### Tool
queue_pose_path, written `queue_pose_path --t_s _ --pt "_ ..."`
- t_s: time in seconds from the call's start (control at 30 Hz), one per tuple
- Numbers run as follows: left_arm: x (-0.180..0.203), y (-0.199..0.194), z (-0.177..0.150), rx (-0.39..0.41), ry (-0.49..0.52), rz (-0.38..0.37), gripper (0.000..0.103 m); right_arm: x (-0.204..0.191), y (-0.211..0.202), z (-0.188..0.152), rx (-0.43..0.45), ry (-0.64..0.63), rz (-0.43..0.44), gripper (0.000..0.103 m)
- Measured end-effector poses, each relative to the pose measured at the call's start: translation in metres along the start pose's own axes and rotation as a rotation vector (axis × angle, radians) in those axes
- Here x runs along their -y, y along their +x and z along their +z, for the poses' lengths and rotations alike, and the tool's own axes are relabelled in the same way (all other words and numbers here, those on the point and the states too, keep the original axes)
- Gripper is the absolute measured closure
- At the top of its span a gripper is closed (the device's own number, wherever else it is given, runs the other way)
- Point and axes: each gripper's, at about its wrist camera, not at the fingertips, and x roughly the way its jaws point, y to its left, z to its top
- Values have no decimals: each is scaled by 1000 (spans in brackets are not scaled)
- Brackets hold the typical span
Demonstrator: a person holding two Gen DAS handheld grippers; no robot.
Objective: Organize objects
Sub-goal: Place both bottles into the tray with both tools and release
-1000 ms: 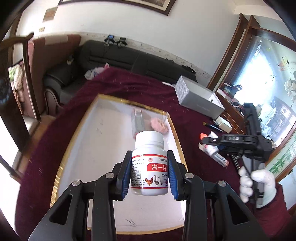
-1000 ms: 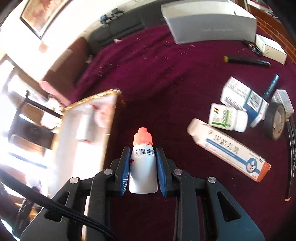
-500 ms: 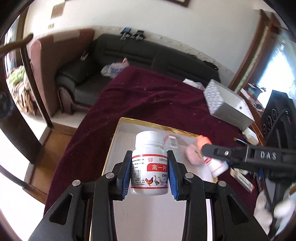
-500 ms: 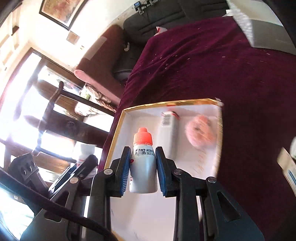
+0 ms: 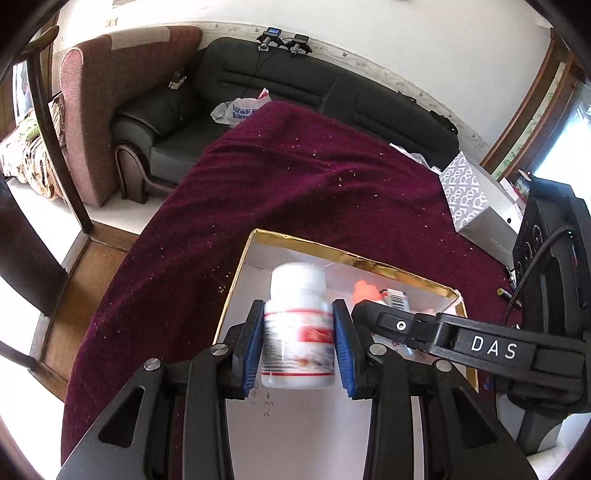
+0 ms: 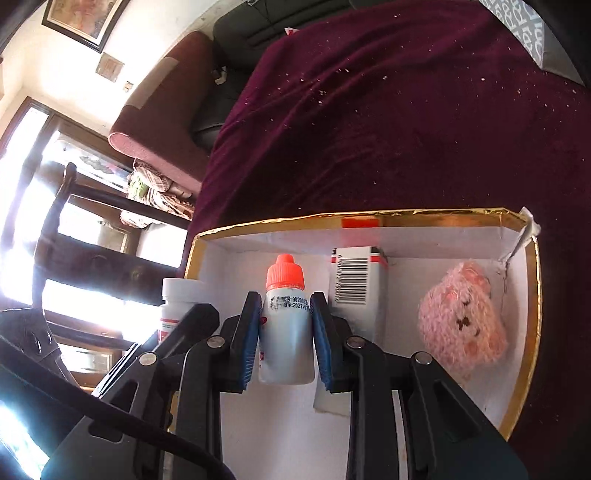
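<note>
A home living room. A long black leather sofa (image 5: 332, 92) lines the white wall, with a maroon fabric armchair (image 5: 110, 110) at its left end. In front of the sofa stands a table under a dark red velvet cloth (image 5: 295, 184). Above the armchair hangs a framed picture (image 6: 85, 20).

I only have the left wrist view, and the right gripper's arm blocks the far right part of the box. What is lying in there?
Observer: A pink plush toy lies in the far right corner of the gold-rimmed box.
Operator: What's that barcoded thing by the orange cap?
Observer: A white carton lies on the box floor left of the plush toy, barcode end up.
Operator: What is the right gripper carrying?
Observer: The right gripper has its jaws shut on a small dropper bottle with an orange cap, upright over the box.
Operator: And my bottle?
Observer: The white pill bottle in the left gripper sits at the box's left rim.
</note>
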Motion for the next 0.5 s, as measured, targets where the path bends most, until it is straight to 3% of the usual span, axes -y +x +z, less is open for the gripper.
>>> queue_pose_path --t_s 0.27,0.37,0.5 --pt "-6 3 3 23 -25 -14 71 -6 -2 5 36 -42 -46 77" --pt "-5 -4 2 32 -34 -28 65 -6 -9 7 55 -41 -36 63" --pt "1 -21 -2 49 -21 -13 64 -7 -30 6 93 -68 -52 63"
